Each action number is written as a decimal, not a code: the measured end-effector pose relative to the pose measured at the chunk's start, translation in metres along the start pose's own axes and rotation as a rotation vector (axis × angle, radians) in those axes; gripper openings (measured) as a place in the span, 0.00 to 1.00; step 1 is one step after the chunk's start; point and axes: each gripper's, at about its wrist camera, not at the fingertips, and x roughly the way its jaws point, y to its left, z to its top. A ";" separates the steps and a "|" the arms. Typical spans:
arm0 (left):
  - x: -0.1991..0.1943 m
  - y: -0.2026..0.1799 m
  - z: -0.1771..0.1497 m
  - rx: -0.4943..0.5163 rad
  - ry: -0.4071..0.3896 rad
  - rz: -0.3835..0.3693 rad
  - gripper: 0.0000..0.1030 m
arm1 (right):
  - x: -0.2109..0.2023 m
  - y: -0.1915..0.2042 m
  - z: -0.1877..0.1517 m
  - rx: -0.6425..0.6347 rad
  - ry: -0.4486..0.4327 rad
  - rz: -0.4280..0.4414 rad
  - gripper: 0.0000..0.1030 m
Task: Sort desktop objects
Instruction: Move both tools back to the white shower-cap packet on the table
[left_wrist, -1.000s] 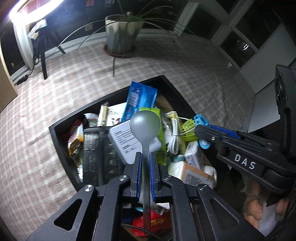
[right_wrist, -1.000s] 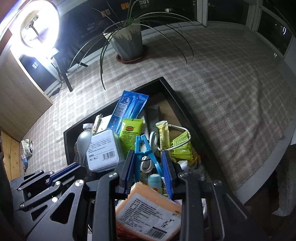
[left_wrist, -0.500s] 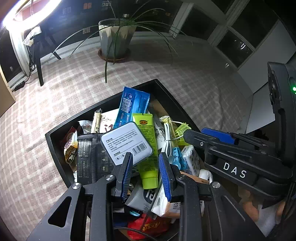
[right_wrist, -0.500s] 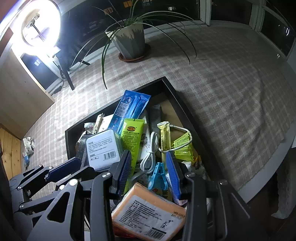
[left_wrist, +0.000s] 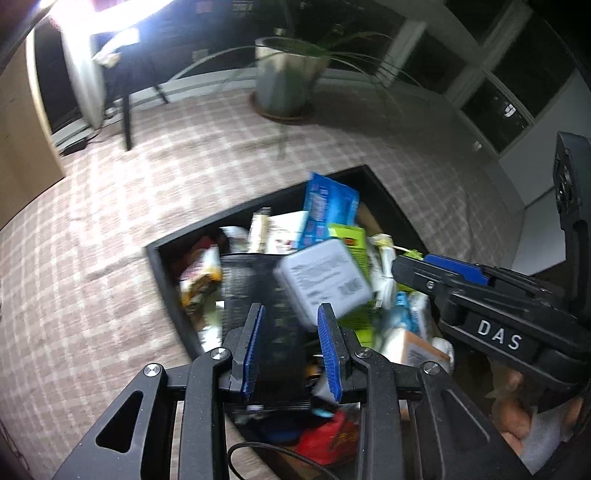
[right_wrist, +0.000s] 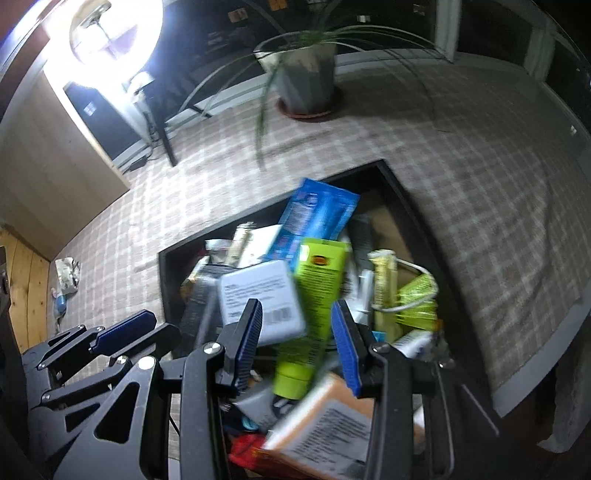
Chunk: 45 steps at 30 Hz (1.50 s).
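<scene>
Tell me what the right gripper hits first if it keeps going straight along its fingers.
Most likely the green tube, which lies straight ahead between the open fingers of the right gripper in the black tray. The white box beside it is about as near; blur leaves depth uncertain.

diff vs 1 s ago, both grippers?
Left gripper let go of the grey spoon and stands open, empty. Right gripper released the blue clip; open, empty. Both views slid sideways over the black bin. White tin and green tube unmoved.
</scene>
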 end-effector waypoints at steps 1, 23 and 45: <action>-0.002 0.008 -0.001 -0.011 -0.002 0.004 0.27 | 0.001 0.008 0.001 -0.012 0.002 0.007 0.38; -0.072 0.272 -0.059 -0.401 -0.083 0.178 0.27 | 0.047 0.271 0.025 -0.328 0.061 0.119 0.38; -0.085 0.507 -0.078 -0.550 -0.156 0.249 0.47 | 0.161 0.491 0.030 -0.402 0.197 0.227 0.41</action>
